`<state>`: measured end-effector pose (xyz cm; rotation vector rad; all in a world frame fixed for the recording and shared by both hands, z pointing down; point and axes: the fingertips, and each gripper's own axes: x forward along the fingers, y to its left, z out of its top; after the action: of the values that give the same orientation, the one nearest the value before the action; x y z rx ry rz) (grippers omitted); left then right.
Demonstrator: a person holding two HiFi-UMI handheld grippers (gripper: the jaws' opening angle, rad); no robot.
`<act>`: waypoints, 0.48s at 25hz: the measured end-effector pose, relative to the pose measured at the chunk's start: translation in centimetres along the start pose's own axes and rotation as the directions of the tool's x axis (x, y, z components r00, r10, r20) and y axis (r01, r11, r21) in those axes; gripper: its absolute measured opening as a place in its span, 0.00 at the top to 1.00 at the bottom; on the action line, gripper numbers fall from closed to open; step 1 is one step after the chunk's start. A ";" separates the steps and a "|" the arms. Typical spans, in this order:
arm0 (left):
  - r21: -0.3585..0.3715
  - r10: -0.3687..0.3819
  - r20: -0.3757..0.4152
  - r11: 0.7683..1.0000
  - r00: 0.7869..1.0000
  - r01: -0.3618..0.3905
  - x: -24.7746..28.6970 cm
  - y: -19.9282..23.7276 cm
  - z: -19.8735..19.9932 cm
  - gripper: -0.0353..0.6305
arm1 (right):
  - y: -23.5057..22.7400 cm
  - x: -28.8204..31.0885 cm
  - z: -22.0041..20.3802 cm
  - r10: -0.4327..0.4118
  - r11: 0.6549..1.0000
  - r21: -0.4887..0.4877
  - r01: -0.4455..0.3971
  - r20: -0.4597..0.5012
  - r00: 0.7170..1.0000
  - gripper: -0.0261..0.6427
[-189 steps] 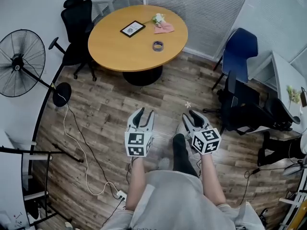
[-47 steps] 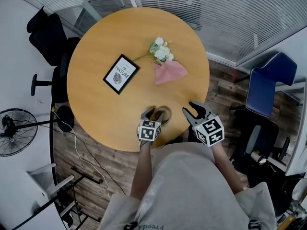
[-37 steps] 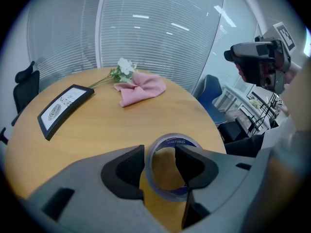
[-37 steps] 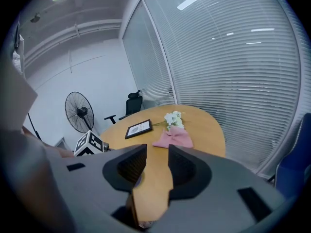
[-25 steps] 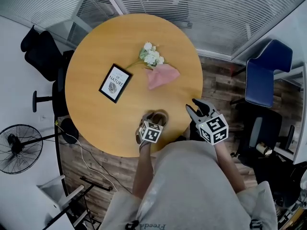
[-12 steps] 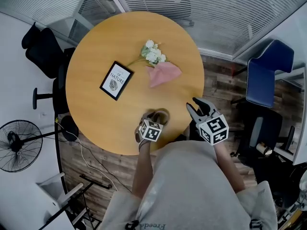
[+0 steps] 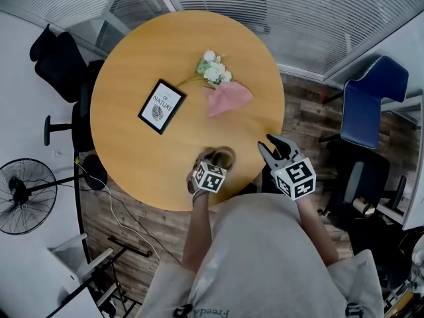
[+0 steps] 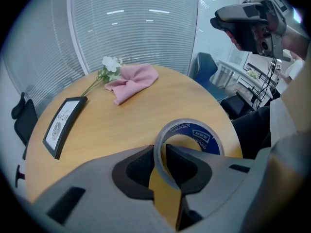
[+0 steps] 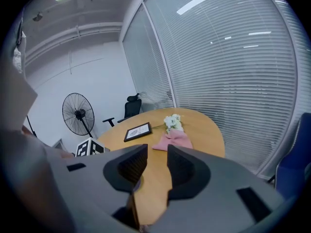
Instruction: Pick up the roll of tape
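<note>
The roll of tape (image 7: pixel 225 156), grey with a blue core label, lies flat near the front edge of the round wooden table (image 7: pixel 132 78). My left gripper (image 7: pixel 212 160) points steeply down at it. In the left gripper view the roll's near wall (image 8: pixel 163 152) stands between the two pads, one pad outside the ring and one inside. The jaws are closing and both pads touch the wall. My right gripper (image 7: pixel 271 144) hovers at the table's right edge, open, with nothing between its fingers (image 9: pixel 158 161).
On the table lie a black picture frame (image 7: pixel 161 106), white flowers (image 7: pixel 213 68) and a pink cloth (image 7: pixel 228 98). A blue chair (image 7: pixel 364 105) stands at the right, a black chair (image 7: pixel 59 52) at the left, and a floor fan (image 7: pixel 16 204) lower left.
The person has walked from the open floor up to the table. Over the last second both grippers kept their places, the left one over the tape roll.
</note>
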<state>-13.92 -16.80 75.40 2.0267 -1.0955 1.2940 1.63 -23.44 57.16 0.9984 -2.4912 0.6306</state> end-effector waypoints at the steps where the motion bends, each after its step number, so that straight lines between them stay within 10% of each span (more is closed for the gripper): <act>1: 0.000 0.002 0.002 1.000 1.000 -0.002 0.1 0.0 0.0 0.83 | -0.1 0.1 0.0 0.000 1.000 -0.001 0.000 -0.001 1.000 0.78; 12: 0.086 0.027 -0.008 0.996 1.000 -0.026 0.2 -0.1 0.1 0.87 | -0.3 0.2 0.0 0.007 1.000 -0.012 -0.007 -0.011 1.000 0.78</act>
<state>-13.76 -16.90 75.57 2.0726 -1.0831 1.3849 1.72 -23.69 57.36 0.9795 -2.4870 0.6205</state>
